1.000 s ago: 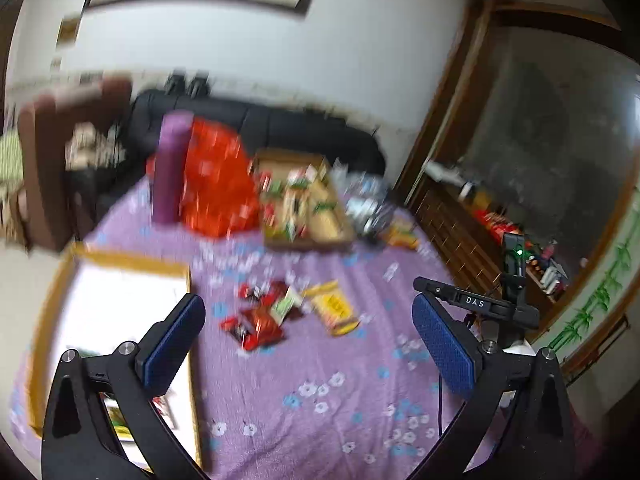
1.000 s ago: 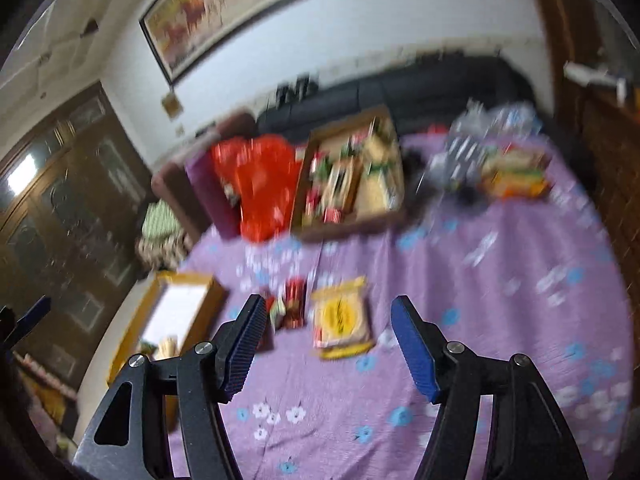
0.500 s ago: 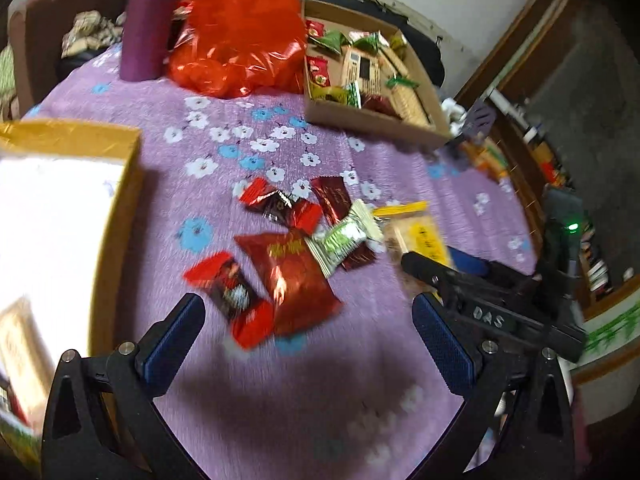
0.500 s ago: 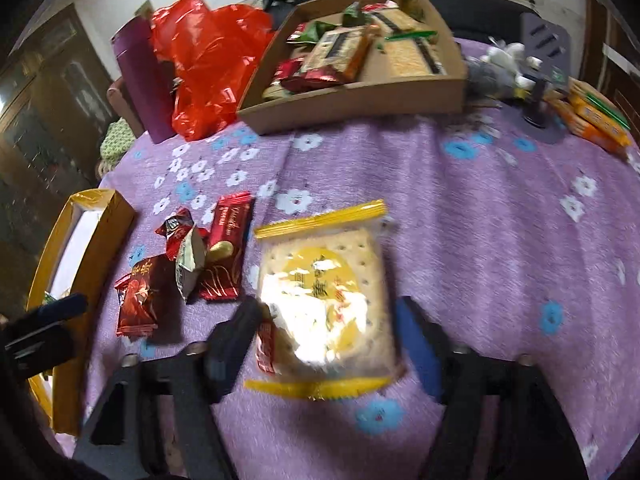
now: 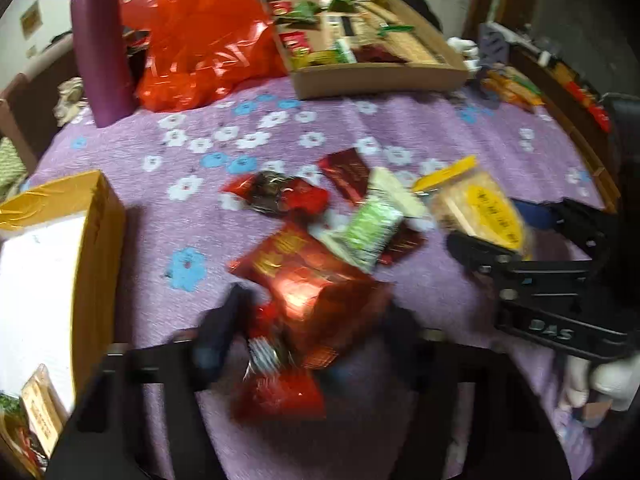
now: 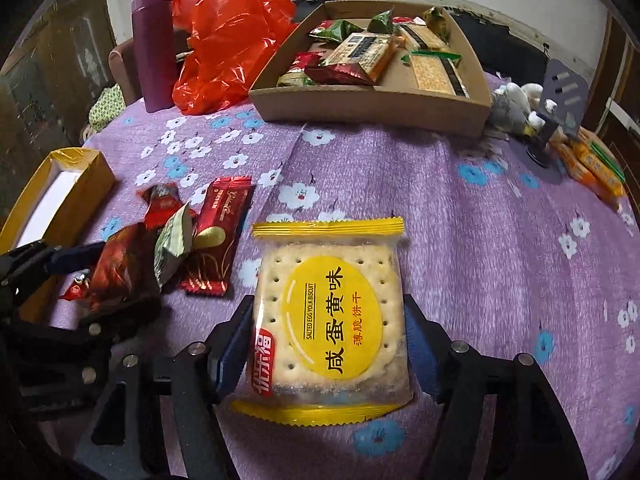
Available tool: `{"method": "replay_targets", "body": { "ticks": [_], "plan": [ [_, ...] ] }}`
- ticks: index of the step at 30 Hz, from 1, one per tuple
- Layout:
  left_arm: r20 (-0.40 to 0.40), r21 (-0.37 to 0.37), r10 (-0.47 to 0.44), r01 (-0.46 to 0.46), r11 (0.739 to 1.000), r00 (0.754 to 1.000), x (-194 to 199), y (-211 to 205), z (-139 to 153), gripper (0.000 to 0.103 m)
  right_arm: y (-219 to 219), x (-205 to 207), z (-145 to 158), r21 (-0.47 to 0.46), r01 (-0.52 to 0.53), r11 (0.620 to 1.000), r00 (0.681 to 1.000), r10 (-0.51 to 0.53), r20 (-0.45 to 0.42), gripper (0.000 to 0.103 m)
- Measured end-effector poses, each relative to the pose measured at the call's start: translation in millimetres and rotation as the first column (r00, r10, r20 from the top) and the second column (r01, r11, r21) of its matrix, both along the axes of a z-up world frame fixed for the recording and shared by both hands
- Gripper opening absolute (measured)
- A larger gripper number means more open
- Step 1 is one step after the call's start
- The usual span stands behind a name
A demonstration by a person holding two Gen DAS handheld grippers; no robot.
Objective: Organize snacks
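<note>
My right gripper straddles a yellow salted egg yolk biscuit pack lying on the purple flowered cloth; the blue pads stand at its two sides, touching or nearly so. My left gripper has its fingers on either side of a shiny red snack pack; the view is blurred. Beside it lie a green-white packet, a dark red bar and red candy wraps. The biscuit pack and right gripper also show in the left wrist view.
A cardboard tray of sorted snacks stands at the back. A yellow box with a white inside sits at the left. A purple flask and red plastic bag stand behind. Orange packs lie at the far right.
Both grippers have dropped down to the cloth. The right has closed in around the biscuit pack, the left around the red snack pack.
</note>
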State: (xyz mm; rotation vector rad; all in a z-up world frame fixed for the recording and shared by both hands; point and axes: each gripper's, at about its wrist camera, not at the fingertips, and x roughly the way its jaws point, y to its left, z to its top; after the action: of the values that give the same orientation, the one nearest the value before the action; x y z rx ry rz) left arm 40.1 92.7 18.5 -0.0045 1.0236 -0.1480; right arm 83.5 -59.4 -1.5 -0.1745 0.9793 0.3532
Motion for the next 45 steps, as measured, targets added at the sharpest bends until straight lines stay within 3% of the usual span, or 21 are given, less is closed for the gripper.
{"method": "replay_targets", "body": {
  "ticks": [5, 13, 15, 18, 20, 26, 28, 30, 32, 40, 42, 45],
  "plan": [
    [0.007, -0.079, -0.010, 0.010, 0.997, 1.000, -16, 6, 12, 0.030, -8, -17, 3, 0.064, 0.019, 0.998, 1.000, -0.018, -0.018, 0.071],
    [0.019, -0.190, -0.007, 0.011, 0.982, 1.000, -45, 16, 29, 0.030, -17, -58, 15, 0.149, 0.017, 0.989, 1.000, -0.015, -0.020, 0.070],
    [0.006, -0.212, 0.009, -0.008, 0.977, 1.000, -40, 20, 28, 0.042, -20, -64, 16, 0.174, 0.031, 0.984, 0.999, -0.029, -0.014, 0.071],
    [0.014, -0.172, 0.031, -0.028, 0.985, 0.999, -29, 19, 27, 0.061, -25, -68, 16, 0.220, 0.057, 0.974, 0.998, -0.060, 0.005, 0.070],
    [0.022, -0.127, 0.041, -0.038, 0.991, 0.999, -17, 15, 23, 0.066, -30, -65, 14, 0.257, 0.070, 0.964, 0.997, -0.072, -0.003, 0.071],
    [-0.028, -0.072, 0.059, -0.061, 0.996, 0.998, 21, -2, -1, 0.068, -43, -59, 6, 0.295, 0.080, 0.952, 0.997, -0.073, -0.034, 0.071],
    [0.007, -0.029, 0.033, -0.033, 0.999, 0.999, 24, -13, -2, 0.067, -43, -60, 7, 0.283, 0.067, 0.957, 0.998, -0.064, -0.021, 0.071],
    [0.026, -0.008, 0.018, -0.018, 1.000, 0.999, 23, -17, -2, 0.045, -42, -62, 7, 0.277, 0.062, 0.959, 0.998, -0.060, -0.017, 0.071],
    [0.025, -0.048, 0.003, -0.002, 0.999, 1.000, 21, -16, 0, 0.030, -41, -63, 7, 0.273, 0.059, 0.960, 0.998, -0.057, -0.015, 0.071],
    [0.051, -0.087, -0.004, 0.008, 0.996, 0.999, 1, -14, 10, 0.029, -37, -70, 12, 0.276, 0.046, 0.960, 0.998, -0.053, 0.018, 0.071],
    [0.070, -0.114, -0.006, 0.014, 0.993, 0.998, -8, -12, 18, 0.016, -37, -72, 13, 0.273, 0.040, 0.961, 0.998, -0.051, 0.032, 0.070],
    [0.100, -0.153, 0.005, 0.010, 0.988, 0.995, -23, -7, 32, 0.017, -36, -75, 15, 0.272, 0.034, 0.962, 0.998, -0.049, 0.050, 0.070]
  ]
}}
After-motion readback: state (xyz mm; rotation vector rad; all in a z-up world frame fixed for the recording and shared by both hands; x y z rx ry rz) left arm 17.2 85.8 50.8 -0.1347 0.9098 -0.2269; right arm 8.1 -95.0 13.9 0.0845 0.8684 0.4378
